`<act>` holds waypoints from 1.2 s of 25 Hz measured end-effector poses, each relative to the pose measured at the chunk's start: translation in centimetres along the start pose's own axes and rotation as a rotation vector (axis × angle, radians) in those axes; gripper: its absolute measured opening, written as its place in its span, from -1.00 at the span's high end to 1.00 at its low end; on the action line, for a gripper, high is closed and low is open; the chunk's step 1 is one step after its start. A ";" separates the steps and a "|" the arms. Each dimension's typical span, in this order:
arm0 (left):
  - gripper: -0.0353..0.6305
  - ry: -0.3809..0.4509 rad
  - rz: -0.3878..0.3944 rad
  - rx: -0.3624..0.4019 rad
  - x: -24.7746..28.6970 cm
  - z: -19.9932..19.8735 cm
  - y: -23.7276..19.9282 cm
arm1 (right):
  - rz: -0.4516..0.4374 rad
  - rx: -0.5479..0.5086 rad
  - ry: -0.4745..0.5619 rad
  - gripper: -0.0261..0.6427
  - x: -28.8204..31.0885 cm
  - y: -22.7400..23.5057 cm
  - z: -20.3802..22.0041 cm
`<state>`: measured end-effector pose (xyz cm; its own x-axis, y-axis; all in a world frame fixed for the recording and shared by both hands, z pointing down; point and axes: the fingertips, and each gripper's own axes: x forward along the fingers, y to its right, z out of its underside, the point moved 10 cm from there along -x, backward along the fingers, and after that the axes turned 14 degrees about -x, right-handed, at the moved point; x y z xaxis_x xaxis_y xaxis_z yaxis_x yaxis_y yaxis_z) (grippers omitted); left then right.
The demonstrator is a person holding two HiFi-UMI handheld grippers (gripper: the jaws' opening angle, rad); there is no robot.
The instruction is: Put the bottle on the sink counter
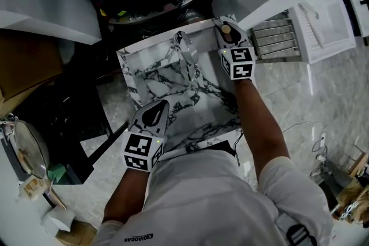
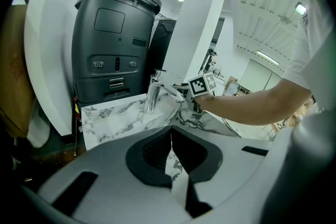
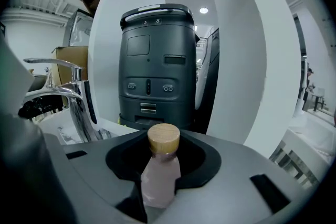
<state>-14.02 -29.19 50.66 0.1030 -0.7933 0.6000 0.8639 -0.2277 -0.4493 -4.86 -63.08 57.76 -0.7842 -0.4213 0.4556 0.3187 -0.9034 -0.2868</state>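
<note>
A pale pink bottle (image 3: 160, 173) with a round wooden cap (image 3: 163, 138) stands upright between the jaws of my right gripper (image 3: 160, 186), which is shut on its body. In the head view the right gripper (image 1: 229, 33) hovers at the far right corner of the marble-patterned sink counter (image 1: 141, 69), beside the chrome faucet (image 1: 187, 46), and only the bottle's cap (image 1: 226, 28) shows. My left gripper (image 1: 152, 116) hangs over the counter's near left edge. Its jaws (image 2: 170, 160) are shut with nothing between them.
Behind the counter (image 2: 113, 118) stands a dark grey machine (image 3: 156, 65) with white pillars on either side. The faucet (image 3: 71, 105) rises just left of the bottle. A metal grille (image 1: 278, 37) lies to the right of the counter, and a cardboard box (image 1: 23, 69) to the left.
</note>
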 end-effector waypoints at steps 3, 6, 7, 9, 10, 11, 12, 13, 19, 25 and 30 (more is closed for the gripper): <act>0.85 0.000 -0.004 -0.002 -0.2 0.1 -0.1 | -0.002 0.004 0.001 0.48 0.0 0.0 0.0; 0.85 0.000 -0.003 -0.002 -0.3 0.2 -0.1 | -0.009 0.012 -0.014 0.48 0.0 0.1 0.0; 0.85 0.000 -0.002 -0.001 -0.3 0.2 -0.1 | -0.012 0.015 -0.019 0.48 0.1 0.2 0.0; 0.85 0.000 -0.001 0.000 -0.3 0.2 0.0 | -0.018 0.016 -0.026 0.48 0.1 0.3 0.0; 0.85 0.000 0.000 0.001 -0.4 0.2 0.1 | -0.020 0.016 -0.028 0.48 0.1 0.3 0.0; 0.85 0.000 0.002 0.001 -0.4 0.2 0.2 | -0.021 0.016 -0.030 0.48 0.1 0.3 0.0; 0.85 0.000 0.004 0.001 -0.4 0.3 0.2 | -0.021 0.016 -0.032 0.48 0.0 0.3 0.0; 0.85 0.000 0.005 0.001 -0.4 0.3 0.3 | -0.021 0.016 -0.034 0.48 0.0 0.3 0.0; 0.85 0.001 0.008 0.001 -0.7 0.6 0.2 | -0.036 0.022 -0.037 0.46 0.0 0.0 -0.1; 0.85 0.007 0.010 0.006 -1.2 0.5 0.5 | -0.002 0.005 -0.064 0.34 -0.6 -0.1 -0.1; 0.85 0.012 0.009 0.011 -1.7 0.7 0.4 | 0.007 -0.001 -0.065 0.33 -1.1 -0.2 -0.2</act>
<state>-13.50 -27.57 49.88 0.1052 -0.8023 0.5876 0.8683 -0.2139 -0.4475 -4.16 -62.38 57.19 -0.7458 -0.4322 0.5069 0.3236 -0.9002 -0.2915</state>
